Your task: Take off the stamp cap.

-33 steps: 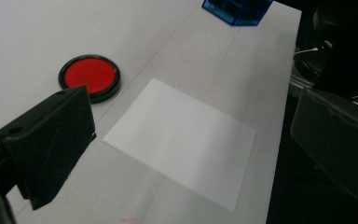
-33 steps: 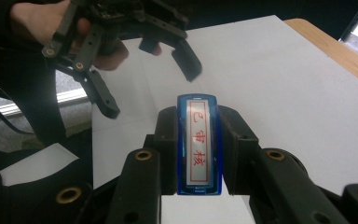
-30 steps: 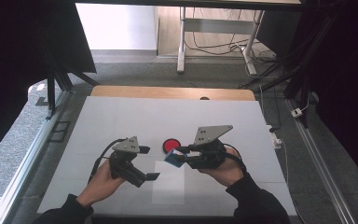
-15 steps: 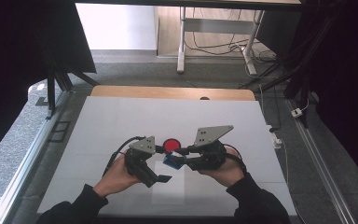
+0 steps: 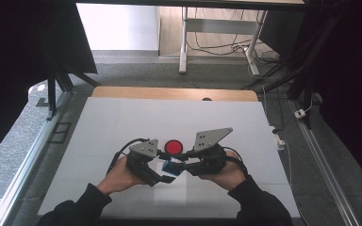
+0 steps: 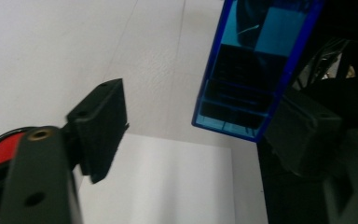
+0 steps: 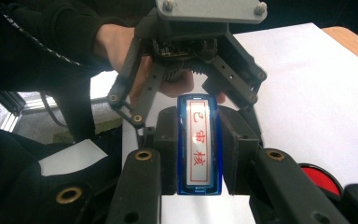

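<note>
A: How do the hands sit?
B: Both forearms come in low, the left gripper [image 5: 167, 175] and right gripper [image 5: 185, 165] facing each other, nearly tip to tip.
A: Jaws?
B: Right clamped. Left have just been closing, seemingly still parted around what the right grips.

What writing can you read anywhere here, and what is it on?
"已审核", three red characters inside a red frame, running down the white face of the blue stamp held in the right gripper.
No other writing can be read; the red round pad on the table bears no legible mark from the high view.
</note>
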The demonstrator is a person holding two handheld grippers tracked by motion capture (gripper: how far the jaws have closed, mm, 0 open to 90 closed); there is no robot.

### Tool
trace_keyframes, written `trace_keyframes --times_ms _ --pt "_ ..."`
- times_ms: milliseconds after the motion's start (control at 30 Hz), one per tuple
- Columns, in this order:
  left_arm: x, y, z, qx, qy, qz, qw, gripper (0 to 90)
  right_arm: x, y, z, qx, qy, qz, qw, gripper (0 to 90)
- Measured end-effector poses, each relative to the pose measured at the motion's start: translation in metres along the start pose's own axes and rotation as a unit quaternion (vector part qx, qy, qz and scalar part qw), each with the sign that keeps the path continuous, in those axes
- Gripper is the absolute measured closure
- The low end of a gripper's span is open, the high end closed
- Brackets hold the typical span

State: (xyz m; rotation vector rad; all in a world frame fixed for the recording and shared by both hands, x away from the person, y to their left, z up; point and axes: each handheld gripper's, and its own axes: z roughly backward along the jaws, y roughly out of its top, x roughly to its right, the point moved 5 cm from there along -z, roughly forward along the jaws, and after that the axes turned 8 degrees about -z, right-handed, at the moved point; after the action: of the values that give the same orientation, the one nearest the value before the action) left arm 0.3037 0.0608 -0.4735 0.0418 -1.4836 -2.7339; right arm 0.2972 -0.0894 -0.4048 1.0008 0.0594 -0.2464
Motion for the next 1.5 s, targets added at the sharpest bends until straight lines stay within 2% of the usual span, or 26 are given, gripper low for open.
trace_keyframes --times_ms 133,233,800,833,1067,1233,1333,1400,1500 --pt "0.0022 -0.0023 0.0010 0.008 -0.015 -0.011 0.9998 41.0 -0.0014 0.0008 0.0011 0.001 0.005 0.002 1.0000 71.4" --pt "0.0028 -0.0022 0.0010 0.012 -0.020 -0.012 0.9997 44.5 -0.0019 0.0008 0.0013 0.000 0.006 0.003 1.0000 71.3" --pt "0.0060 0.0002 0.0054 0.030 -0.045 -0.017 0.9984 58.9 -0.0035 0.0003 0.0009 -0.006 0.012 0.010 0.9999 71.4" --pt "0.0063 0.0002 0.0054 0.030 -0.049 -0.018 0.9982 62.0 -0.0035 0.0003 0.0009 -0.006 0.011 0.010 0.9999 71.4" --pt "0.0072 0.0008 0.0058 0.039 -0.061 -0.019 0.9972 67.4 -0.0036 0.0006 0.0025 -0.002 0.017 0.007 0.9998 71.3" --pt "0.0075 0.0003 0.0072 0.040 -0.073 -0.014 0.9964 68.4 -0.0042 0.0010 0.0026 -0.001 0.022 0.005 0.9997 71.4" --pt "0.0086 0.0006 0.0071 0.035 -0.081 0.008 0.9961 68.6 -0.0038 0.0005 0.0021 -0.002 0.025 0.004 0.9997 71.3" --pt "0.0081 -0.0001 0.0076 0.031 -0.081 0.009 0.9962 68.6 -0.0043 0.0005 0.0016 -0.002 0.023 0.007 0.9997 71.3" --pt "0.0083 0.0003 0.0078 0.034 -0.076 0.022 0.9963 68.7 -0.0051 0.0010 0.0012 0.001 0.020 0.013 0.9997 71.4"
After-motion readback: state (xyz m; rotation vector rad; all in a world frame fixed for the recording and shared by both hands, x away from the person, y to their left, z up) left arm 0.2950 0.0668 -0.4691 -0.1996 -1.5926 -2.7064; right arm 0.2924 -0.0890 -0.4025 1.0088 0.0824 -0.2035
